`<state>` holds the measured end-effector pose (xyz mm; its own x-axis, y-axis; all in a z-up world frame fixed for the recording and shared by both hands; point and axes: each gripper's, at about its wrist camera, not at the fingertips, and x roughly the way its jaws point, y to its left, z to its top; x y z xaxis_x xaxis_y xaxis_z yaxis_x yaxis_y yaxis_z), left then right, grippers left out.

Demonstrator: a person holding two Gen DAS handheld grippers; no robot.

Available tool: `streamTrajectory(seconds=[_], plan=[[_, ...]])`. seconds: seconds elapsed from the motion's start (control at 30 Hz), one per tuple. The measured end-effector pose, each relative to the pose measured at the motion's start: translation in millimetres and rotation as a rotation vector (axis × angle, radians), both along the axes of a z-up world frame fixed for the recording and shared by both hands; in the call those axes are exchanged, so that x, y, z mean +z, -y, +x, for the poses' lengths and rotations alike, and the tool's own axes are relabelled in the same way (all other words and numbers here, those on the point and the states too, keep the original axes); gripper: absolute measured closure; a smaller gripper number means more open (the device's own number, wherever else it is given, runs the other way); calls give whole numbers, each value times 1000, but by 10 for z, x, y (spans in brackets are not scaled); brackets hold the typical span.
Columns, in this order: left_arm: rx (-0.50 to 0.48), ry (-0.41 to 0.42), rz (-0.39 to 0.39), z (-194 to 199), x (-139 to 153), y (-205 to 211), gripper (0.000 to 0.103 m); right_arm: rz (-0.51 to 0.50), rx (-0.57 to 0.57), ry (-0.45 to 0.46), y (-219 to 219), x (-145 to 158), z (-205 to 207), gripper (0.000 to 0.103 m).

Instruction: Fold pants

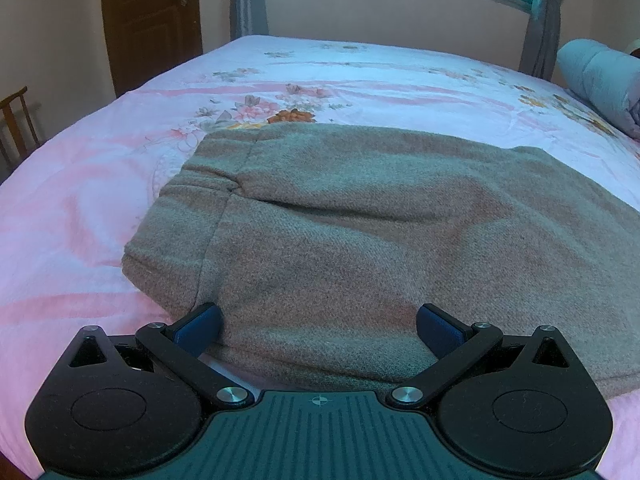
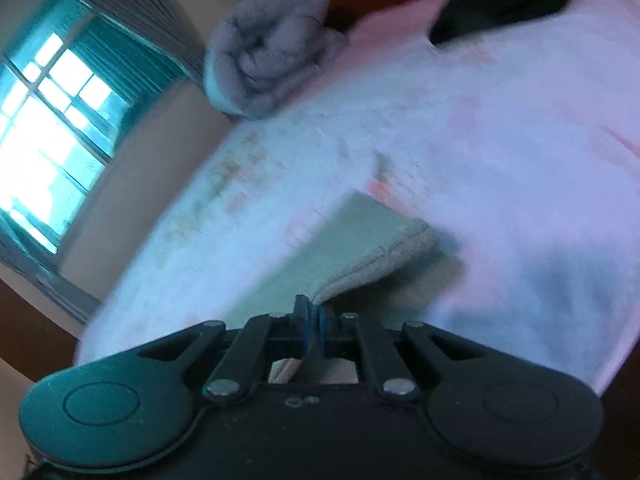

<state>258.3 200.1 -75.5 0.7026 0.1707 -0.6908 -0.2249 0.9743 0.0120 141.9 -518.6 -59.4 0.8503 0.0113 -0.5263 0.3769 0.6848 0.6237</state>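
Left gripper (image 1: 319, 326) wide open, pads on either side of the near edge of the grey-brown pants (image 1: 360, 236), not clamping. Right gripper (image 2: 314, 322) closed, pinching a pants edge (image 2: 372, 252); view blurred. Pants lie on the floral bedsheet (image 1: 100, 184).

Right tool (image 2: 314, 322): blue pads pressed together, clamped on edge of grey-beige pants (image 2: 372, 248). Fabric visible below pads through tool frame. Hemmed pants corner raised off bed (image 2: 500, 140), shadow beneath. Bed cover pink-white with faint floral print, blurred. Rolled grey blanket (image 2: 268, 48) at far end of bed, against dark headboard. Dark item (image 2: 508, 0) at upper right, unidentifiable. Window (image 2: 44, 128) with teal curtain at left. View tilted.
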Motion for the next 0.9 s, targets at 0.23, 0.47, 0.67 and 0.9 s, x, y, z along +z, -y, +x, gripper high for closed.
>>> streamTrajectory(seconds=[0.23, 0.47, 0.67, 0.9], plan=[[-56, -52, -25, 23, 65, -71, 0, 53, -7, 4, 103, -169, 39, 103], [-57, -57, -25, 43, 64, -69, 0, 178, -40, 23, 273, -329, -13, 92], [-54, -51, -25, 49, 43, -83, 0, 329, -178, 143, 538, -401, -402, 87], [-51, -58, -25, 49, 52, -79, 0, 520, -222, 140, 594, -692, -133, 76]])
